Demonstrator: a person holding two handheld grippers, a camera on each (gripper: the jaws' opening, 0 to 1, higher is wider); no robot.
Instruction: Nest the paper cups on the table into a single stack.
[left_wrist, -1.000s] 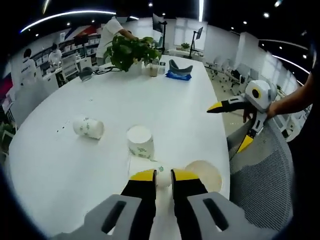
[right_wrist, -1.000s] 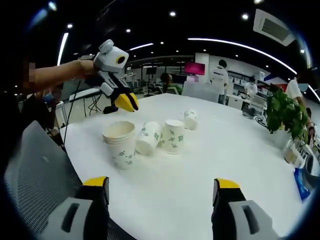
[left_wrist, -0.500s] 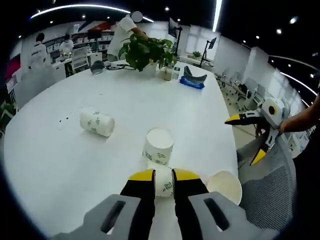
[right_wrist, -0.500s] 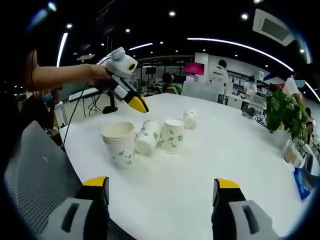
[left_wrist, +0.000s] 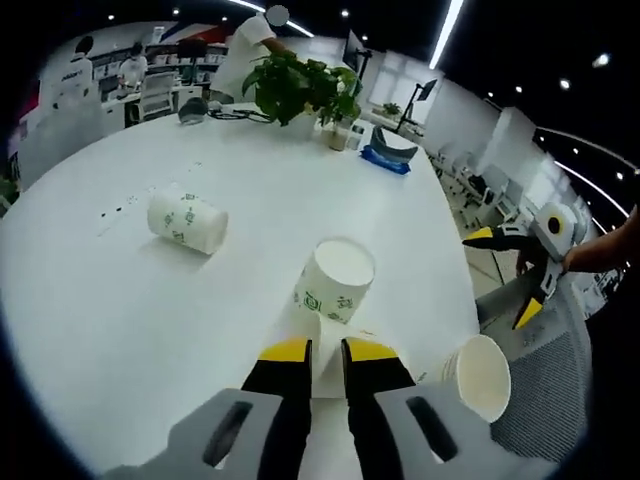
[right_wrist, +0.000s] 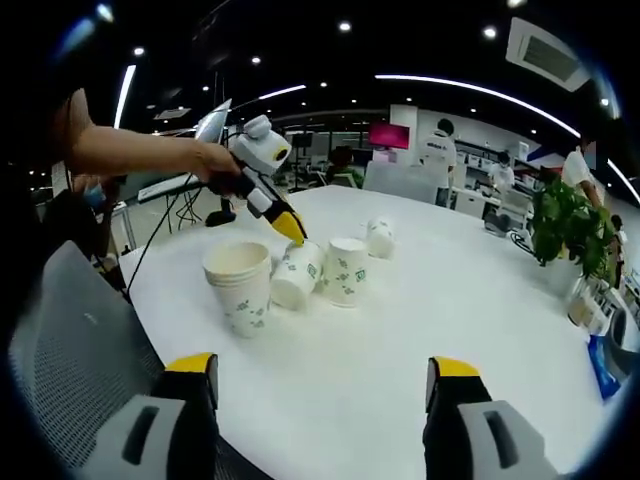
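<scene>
We see four cup items on the white bench (right_wrist: 420, 330). A nested stack of cups (right_wrist: 239, 287) stands upright, mouth up, near the bench edge beside a grey mesh chair (right_wrist: 60, 340); in the left gripper view the same stack (left_wrist: 478, 375) sits at lower right. Just beside it a tipped cup (right_wrist: 298, 274) lies on its side, touching or nearly touching an upside-down cup (right_wrist: 346, 271). That upside-down cup (left_wrist: 336, 279) is right ahead of the left tongs (left_wrist: 327, 351) in the left gripper view. A fourth cup lying on its side (left_wrist: 187, 221) sits well apart from the rest, further along the bench (right_wrist: 380, 238).

Left tongs: yellow tips close together with a narrow slit, nothing visible between them. In the right gripper view we see the left tongs (right_wrist: 289, 226) held by a hand (right_wrist: 215, 162), tip just above the tipped cup; we cannot tell if they touch.

Right tongs (right_wrist: 325, 375): wide apart, holding nothing, low over the bench edge. In the left gripper view they appear (left_wrist: 505, 275) at far right, spread open, off the bench edge.

Far end of the bench: potted plant (left_wrist: 300, 88), blue item (left_wrist: 385, 162).
</scene>
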